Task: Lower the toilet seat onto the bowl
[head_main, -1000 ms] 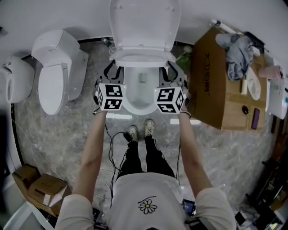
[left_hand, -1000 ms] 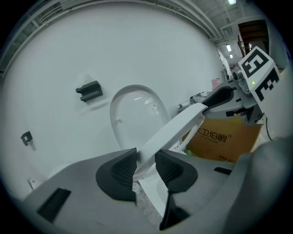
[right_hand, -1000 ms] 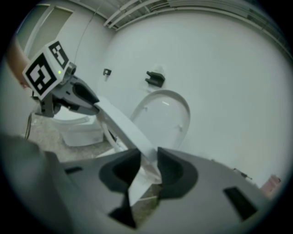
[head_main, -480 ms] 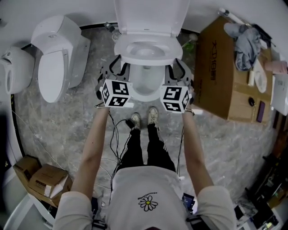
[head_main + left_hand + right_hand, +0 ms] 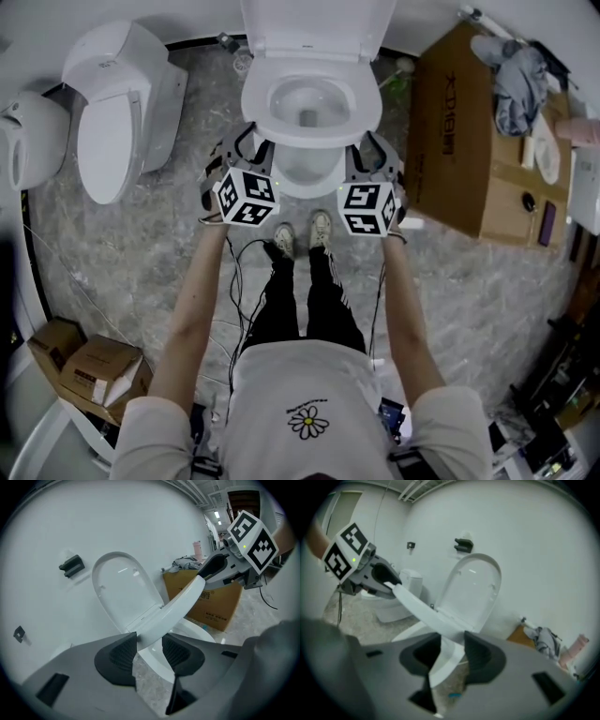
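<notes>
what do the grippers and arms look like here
The left gripper and right gripper match: grey bodies, dark ribbed pads, each topped by a white cube with black square markers. Black cables trail from them. Short pale T-shirt sleeves; forearms bare.

Grey marbled floor (image 5: 131,281) meets a white wall (image 5: 112,14), with a large cardboard box (image 5: 459,141) right and a spare toilet (image 5: 117,112) left.

1. Left gripper (image 5: 149,645) and right gripper (image 5: 451,649): grey shells and dark ribbed pads (image 5: 117,656). The jaws are opening, with the toilet seat (image 5: 183,601) between them.
2. Each carries a cube (image 5: 247,197) of black-and-white square markers.
3. Pale short-sleeved T-shirt (image 5: 309,384) with a daisy print (image 5: 307,428).
4. Black trousers (image 5: 305,309) and light shoes (image 5: 279,241).
5. Thin black cables (image 5: 233,281).
</notes>
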